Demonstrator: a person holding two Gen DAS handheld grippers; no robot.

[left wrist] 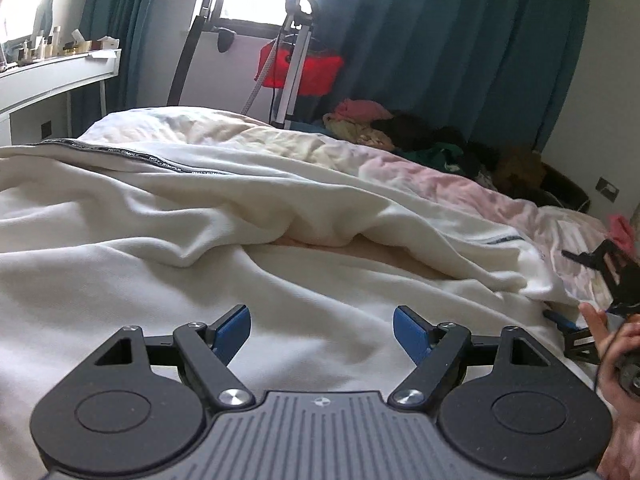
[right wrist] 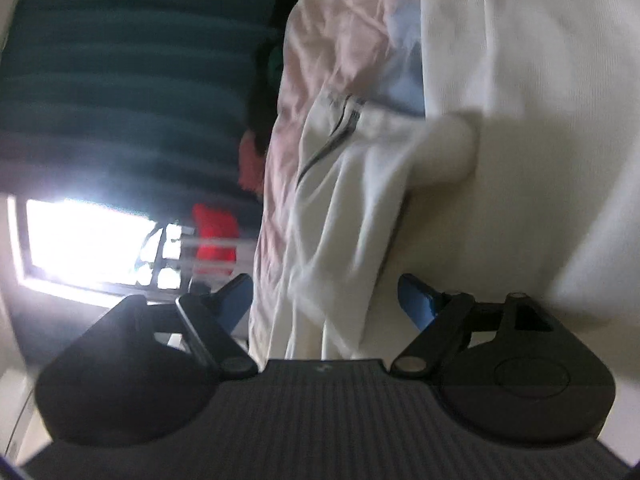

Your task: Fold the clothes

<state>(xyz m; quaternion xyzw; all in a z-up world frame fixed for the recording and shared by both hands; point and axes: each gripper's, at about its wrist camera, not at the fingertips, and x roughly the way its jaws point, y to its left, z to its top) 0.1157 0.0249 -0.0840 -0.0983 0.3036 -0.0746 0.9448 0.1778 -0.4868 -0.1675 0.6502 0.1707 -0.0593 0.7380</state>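
White clothes (left wrist: pixel 168 248) lie spread out and crumpled on the bed (left wrist: pixel 460 184), just in front of both grippers. I can count one big white piece, with a dark printed band (left wrist: pixel 132 156) along one edge. It looks soft and floppy, and I think it is light, so it will sag and bunch up when lifted. A good place to hold it would be an edge or a corner, like the edge with the band.

One left gripper (left wrist: pixel 322 330) hangs over the cloth with its two blue fingers (left wrist: pixel 234 330) wide apart, holding nothing. One right gripper (right wrist: pixel 325 300) is tipped sideways, its fingers apart too, with nothing between them. Far back sits one pile of dark and pink clothes (left wrist: pixel 400 132).
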